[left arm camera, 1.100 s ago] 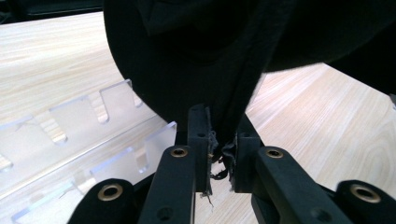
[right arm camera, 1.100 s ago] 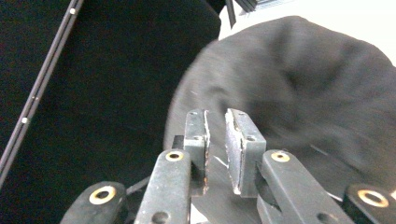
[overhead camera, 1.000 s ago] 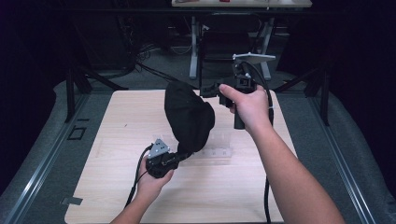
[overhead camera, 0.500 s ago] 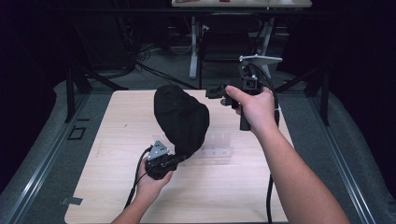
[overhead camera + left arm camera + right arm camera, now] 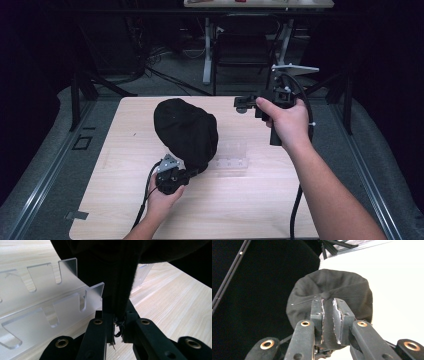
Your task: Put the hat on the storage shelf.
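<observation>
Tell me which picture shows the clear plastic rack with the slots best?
The left gripper view. The clear plastic rack with U-shaped slots sits close there, so its two notched walls stand out, beside the black fabric cap. In the high view the rack is a faint, see-through patch on the pale wooden table. The right gripper view adds nothing about it.

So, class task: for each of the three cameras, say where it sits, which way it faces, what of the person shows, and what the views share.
High view: above the table, looking forward and down; both forearms show.
Left gripper view: rides the left gripper, looking along fingers shut on the black cap, past a clear plastic rack.
Right gripper view: rides the right gripper, facing the cap's top.
Shared: all three show the cap.
</observation>
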A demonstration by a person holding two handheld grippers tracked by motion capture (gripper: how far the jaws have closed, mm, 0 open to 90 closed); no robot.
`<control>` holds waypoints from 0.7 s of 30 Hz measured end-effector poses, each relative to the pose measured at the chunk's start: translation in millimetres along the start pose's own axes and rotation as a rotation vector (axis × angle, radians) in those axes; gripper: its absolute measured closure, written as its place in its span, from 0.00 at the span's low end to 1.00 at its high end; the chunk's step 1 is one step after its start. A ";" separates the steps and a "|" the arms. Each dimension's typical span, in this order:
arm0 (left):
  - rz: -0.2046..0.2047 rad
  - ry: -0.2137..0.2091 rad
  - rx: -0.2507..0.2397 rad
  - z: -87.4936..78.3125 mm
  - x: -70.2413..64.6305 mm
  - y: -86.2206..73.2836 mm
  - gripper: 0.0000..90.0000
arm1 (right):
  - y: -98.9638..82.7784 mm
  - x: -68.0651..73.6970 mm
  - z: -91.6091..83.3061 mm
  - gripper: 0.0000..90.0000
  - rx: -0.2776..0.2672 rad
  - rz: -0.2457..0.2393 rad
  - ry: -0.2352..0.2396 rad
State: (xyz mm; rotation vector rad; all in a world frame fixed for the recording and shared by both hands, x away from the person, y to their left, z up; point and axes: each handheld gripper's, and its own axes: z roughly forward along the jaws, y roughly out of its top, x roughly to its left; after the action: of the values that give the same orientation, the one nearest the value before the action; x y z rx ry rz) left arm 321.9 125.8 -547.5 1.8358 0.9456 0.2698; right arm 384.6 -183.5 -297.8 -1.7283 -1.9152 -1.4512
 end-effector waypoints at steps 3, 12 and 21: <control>-0.008 -0.002 0.008 0.3 0.1 -2.4 0.93 | -3.3 -6.1 -6.6 0.87 -0.029 -0.002 -0.007; -0.045 0.001 0.018 -0.5 2.6 -7.6 0.92 | -13.4 -20.1 -14.9 0.86 -0.027 -0.011 -0.054; -0.038 0.035 0.030 -4.7 3.2 -8.3 0.86 | -23.0 -32.9 -19.0 0.86 -0.026 -0.008 -0.082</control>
State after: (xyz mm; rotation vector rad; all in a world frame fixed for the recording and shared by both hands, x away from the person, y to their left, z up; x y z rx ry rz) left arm 317.4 132.8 -553.1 1.8438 1.0127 0.2658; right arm 366.8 -215.7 -322.7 -1.8206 -1.9539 -1.4350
